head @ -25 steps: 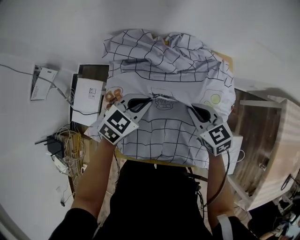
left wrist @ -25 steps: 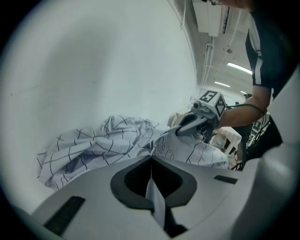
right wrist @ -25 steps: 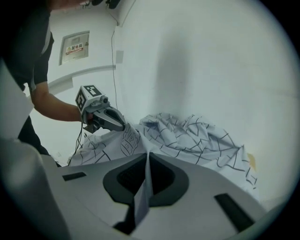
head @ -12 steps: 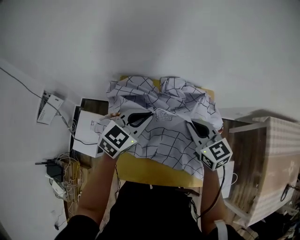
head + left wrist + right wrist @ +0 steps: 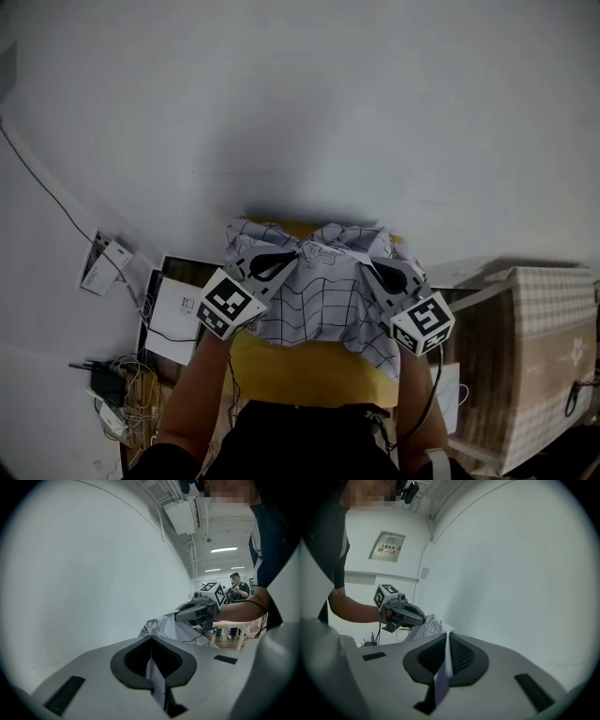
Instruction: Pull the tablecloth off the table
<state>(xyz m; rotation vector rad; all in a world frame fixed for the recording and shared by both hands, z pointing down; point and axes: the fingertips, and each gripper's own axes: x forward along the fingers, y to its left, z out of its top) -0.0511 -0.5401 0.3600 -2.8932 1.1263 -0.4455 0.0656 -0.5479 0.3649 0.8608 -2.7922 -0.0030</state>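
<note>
yellow table (image 5: 309,373) front edge uncovered; left gripper (image 5: 296,251), right gripper (image 5: 364,263) pinch tablecloth (image 5: 319,302) edge.

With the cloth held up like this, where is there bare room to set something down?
The near strip of the yellow table, between the hanging hem of the tablecloth and the person's body, is bare. To the left, the floor is crowded with cables and a white box.

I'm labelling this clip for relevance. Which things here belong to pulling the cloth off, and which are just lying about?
Part of the job:
- tablecloth, bunched and pinched by both tools
- left tool, shut on it
- right tool, shut on it
- yellow table, partly uncovered

Just lying about:
- white box on the floor
- tangle of cables
- checked-topped wooden unit at the right
</note>
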